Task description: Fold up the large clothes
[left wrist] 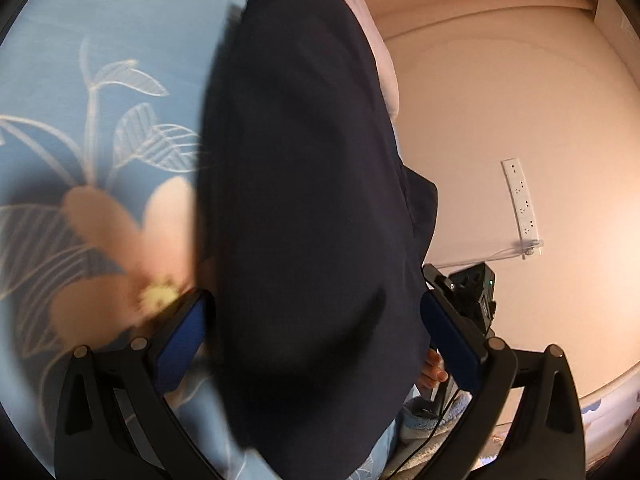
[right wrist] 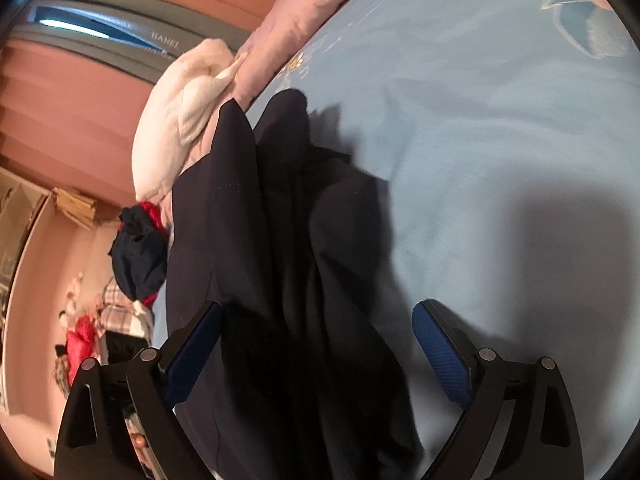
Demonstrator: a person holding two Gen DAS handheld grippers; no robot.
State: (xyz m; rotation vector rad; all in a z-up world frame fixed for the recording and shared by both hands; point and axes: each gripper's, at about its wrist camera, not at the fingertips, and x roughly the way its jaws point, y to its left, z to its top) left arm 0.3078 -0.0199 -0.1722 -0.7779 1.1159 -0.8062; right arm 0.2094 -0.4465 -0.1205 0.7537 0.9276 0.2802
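Note:
A large dark navy garment point(left wrist: 304, 160) runs lengthwise between the fingers of my left gripper point(left wrist: 315, 298). Its jaws stand wide apart and the cloth fills the gap loosely, blurred and close to the lens. In the right wrist view the same garment point(right wrist: 280, 220) lies in long folds on the light blue bed sheet point(right wrist: 500, 140). My right gripper point(right wrist: 319, 307) is open over its near end. The left pad point(right wrist: 196, 348) is at the cloth's edge and the right pad point(right wrist: 440, 356) stands apart from it over bare sheet.
The sheet point(left wrist: 100, 120) has a printed flower and leaves. A pink quilt point(right wrist: 288, 20) and a white plush blanket point(right wrist: 180, 120) lie at the bed's head. A red and navy clothes pile point(right wrist: 138, 248) sits at the bedside. A hand point(left wrist: 432, 372) and a power strip point(left wrist: 522, 200) show right.

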